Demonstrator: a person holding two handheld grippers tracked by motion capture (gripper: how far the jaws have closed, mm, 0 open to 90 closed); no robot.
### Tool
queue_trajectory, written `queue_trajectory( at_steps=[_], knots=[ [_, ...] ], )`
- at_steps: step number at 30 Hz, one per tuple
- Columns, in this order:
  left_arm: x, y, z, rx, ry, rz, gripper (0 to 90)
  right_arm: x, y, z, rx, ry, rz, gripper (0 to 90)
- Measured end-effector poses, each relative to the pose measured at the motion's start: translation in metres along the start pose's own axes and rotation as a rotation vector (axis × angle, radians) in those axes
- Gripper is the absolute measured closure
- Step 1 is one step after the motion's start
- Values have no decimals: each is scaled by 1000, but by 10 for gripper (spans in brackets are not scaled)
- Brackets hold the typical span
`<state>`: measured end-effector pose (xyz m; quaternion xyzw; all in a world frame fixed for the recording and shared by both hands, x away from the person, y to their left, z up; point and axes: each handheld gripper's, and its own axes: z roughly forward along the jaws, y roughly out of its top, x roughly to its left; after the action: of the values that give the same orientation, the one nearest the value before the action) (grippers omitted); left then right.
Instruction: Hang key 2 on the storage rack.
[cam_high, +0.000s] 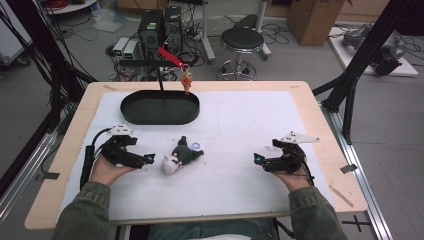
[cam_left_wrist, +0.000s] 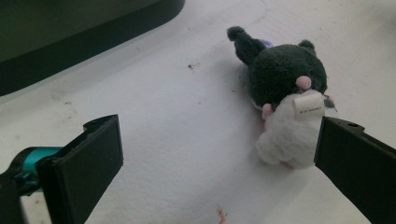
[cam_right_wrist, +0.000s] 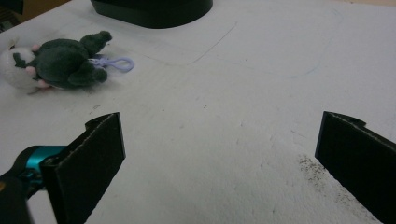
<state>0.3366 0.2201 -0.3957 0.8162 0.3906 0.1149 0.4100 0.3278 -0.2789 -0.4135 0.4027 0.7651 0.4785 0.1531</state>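
Plush toy (cam_high: 181, 156) lies just beside the left tool (cam_high: 149, 160) — both tools' jaws spread, empty.

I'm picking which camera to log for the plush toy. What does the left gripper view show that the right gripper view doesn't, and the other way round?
Left gripper view alone: the white tag on the plush toy, seen close up, with the toy's pale end by one jaw of the left tool.

Right gripper view alone: the purple clip ring lying at the toy's dark end, and a wide stretch of bare white mat ahead of the right tool.

Both: the toy lying on the mat, the rim of the black oval tray, and jaws standing wide apart, holding nothing.
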Motion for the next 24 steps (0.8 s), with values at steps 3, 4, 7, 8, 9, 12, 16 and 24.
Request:
queue_trajectory(
  at_steps=[3, 4, 7, 8, 9, 12, 16, 24],
  knots=[
    [-5, 8, 7, 24, -12, 15, 17, 0, 0, 0, -1, -1, -3, 6],
    [-7, 10, 10, 28, -14, 15, 17, 0, 0, 0, 0, 0, -5, 6],
    [-11, 18, 17, 59, -28, 25, 17, 0, 0, -1, -3, 1, -6, 5],
    [-13, 20, 20, 71, -30, 26, 17, 0, 0, -1, -4, 1, -6, 5],
    [-14, 22, 22, 79, -38, 24, 17, 0, 0, -1, -7, 2, -5, 6],
    [-18, 27, 32, 135, -57, 34, 17, 1, 0, -2, -8, 2, -6, 6],
    [-27, 34, 47, 197, -85, 42, 17, 0, -1, -1, -6, 3, -13, 6],
    [-43, 43, 74, 316, -67, 74, 17, 0, -1, -3, -11, 5, -8, 5]
  ],
)
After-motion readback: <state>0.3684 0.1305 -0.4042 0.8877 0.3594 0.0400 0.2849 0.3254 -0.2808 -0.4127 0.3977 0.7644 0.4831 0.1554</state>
